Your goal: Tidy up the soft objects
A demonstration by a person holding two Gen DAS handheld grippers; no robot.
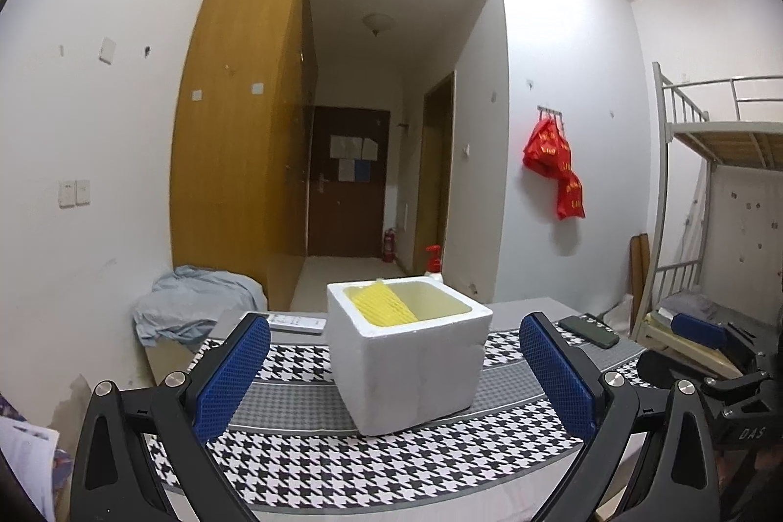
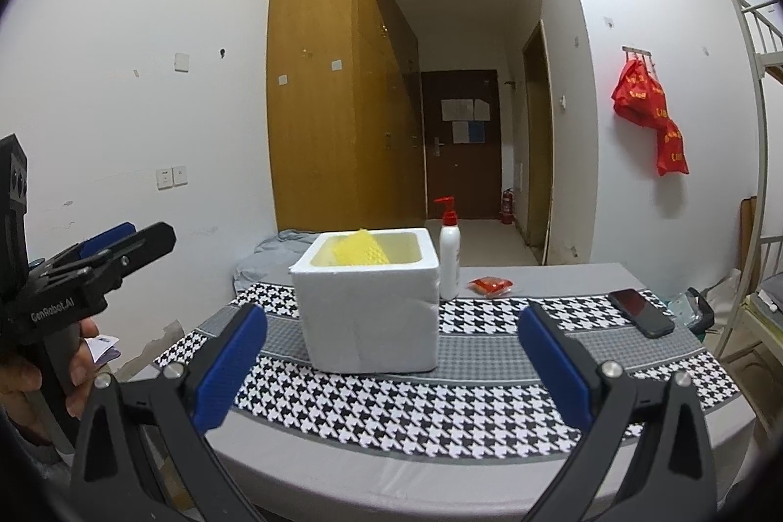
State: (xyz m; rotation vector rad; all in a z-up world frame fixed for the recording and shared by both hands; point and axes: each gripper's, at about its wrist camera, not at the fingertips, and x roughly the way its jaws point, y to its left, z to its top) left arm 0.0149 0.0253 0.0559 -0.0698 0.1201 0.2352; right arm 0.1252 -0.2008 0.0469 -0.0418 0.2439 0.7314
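The white foam box (image 1: 408,355) stands on a houndstooth cloth (image 1: 342,468) over a grey table (image 2: 563,272), well back from the near edge, with bare cloth open on all sides of it. In the right wrist view, a white pump bottle (image 2: 449,253) stands just beside the box at its 2 o'clock, a red packet (image 2: 491,285) lies past that, and a dark phone (image 2: 642,312) lies at 3 o'clock near the right table edge. In the left wrist view a white remote (image 1: 297,323) lies at the box's 10 o'clock, near the far left corner. The yellow foam net (image 1: 384,306) sits inside the box, leaning against its left wall, its long axis running from the near left up toward the far rim, where one tip pokes just above the edge. The left gripper (image 1: 394,380) hovers low and level over the near cloth with its blue pads (image 1: 234,375) spread wide and nothing between them, the box framed in the gap. The right gripper (image 2: 391,368) is likewise level, spread wide and empty, with the box toward 11 o'clock. A hand (image 2: 73,368) grasps the left gripper's handle at the right view's 9 o'clock.
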